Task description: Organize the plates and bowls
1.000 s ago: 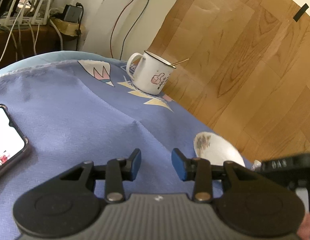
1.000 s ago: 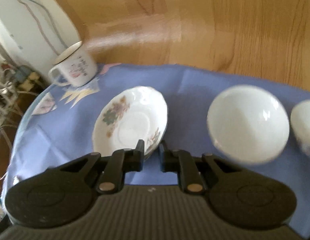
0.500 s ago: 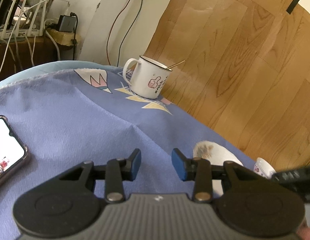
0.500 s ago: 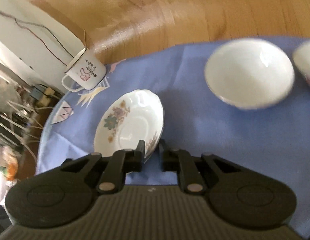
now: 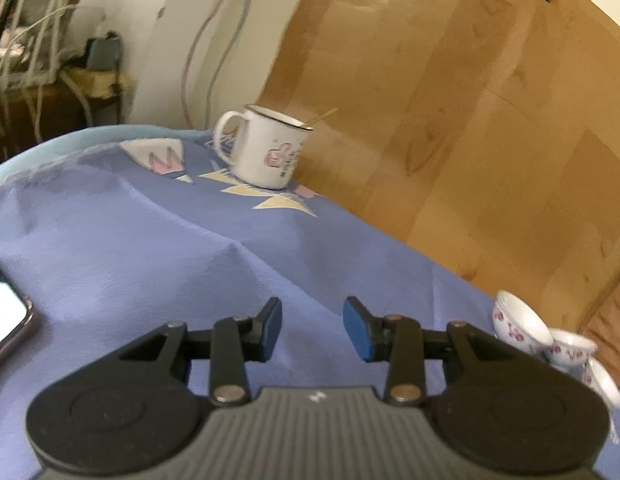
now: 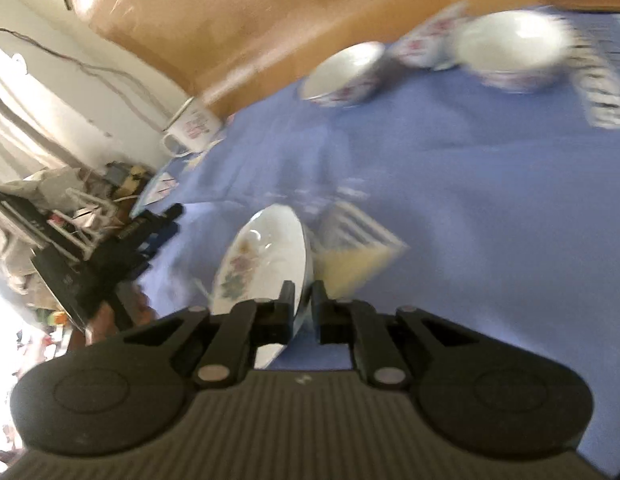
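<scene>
the right gripper [image 6: 303,300] is clamped on the rim of a floral saucer [image 6: 262,264], held tilted on edge above the blue tablecloth [image 6: 469,208]. beyond it, blurred floral bowls [image 6: 343,76] cluster near the table's far edge. the left gripper [image 5: 311,328] hovers with jaws apart, nothing between them; an enamel mug [image 5: 266,148] stands further off.

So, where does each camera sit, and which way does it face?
Left wrist: on the left gripper, looking forward and down over the blue cloth to the mug and floor; its open fingers show.
Right wrist: on the right gripper, rolled, looking across the cloth to the bowls; its fingers pinch the plate rim, and the left gripper shows at left.
Shared: mug, cloth, bowls, floor.
</scene>
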Demonstrator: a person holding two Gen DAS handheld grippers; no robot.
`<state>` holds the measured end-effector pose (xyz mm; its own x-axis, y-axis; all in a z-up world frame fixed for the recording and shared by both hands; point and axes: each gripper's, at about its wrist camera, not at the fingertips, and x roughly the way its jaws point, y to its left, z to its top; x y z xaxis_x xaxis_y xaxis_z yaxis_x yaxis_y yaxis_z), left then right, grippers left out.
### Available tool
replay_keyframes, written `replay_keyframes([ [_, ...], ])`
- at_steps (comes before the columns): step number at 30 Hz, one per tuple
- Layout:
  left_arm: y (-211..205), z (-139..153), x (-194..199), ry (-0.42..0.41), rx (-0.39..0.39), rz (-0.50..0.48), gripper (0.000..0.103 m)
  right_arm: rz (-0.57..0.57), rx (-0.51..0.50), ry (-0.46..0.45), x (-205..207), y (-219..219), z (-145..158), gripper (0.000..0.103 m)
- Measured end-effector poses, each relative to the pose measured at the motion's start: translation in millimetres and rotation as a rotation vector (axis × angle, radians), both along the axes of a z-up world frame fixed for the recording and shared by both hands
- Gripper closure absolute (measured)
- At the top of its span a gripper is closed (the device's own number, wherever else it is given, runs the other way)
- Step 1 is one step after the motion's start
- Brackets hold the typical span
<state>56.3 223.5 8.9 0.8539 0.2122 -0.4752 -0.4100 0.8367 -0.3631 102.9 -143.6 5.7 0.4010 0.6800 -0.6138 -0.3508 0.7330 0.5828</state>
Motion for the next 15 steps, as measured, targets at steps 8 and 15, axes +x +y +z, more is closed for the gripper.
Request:
replay_keyframes([
  [8, -16.7, 8.4, -5.0, 0.02, -0.066, -0.167, 0.07, -0.112, 0.076, -0.065, -20.6, -43.8, 4.8, 0.09],
  [15, -76.1, 38.0, -22.3, 0.039, -0.027, -0.39, 0.07, -0.002, 0.1, -0.075, -14.7, -43.8, -1.5, 0.09],
])
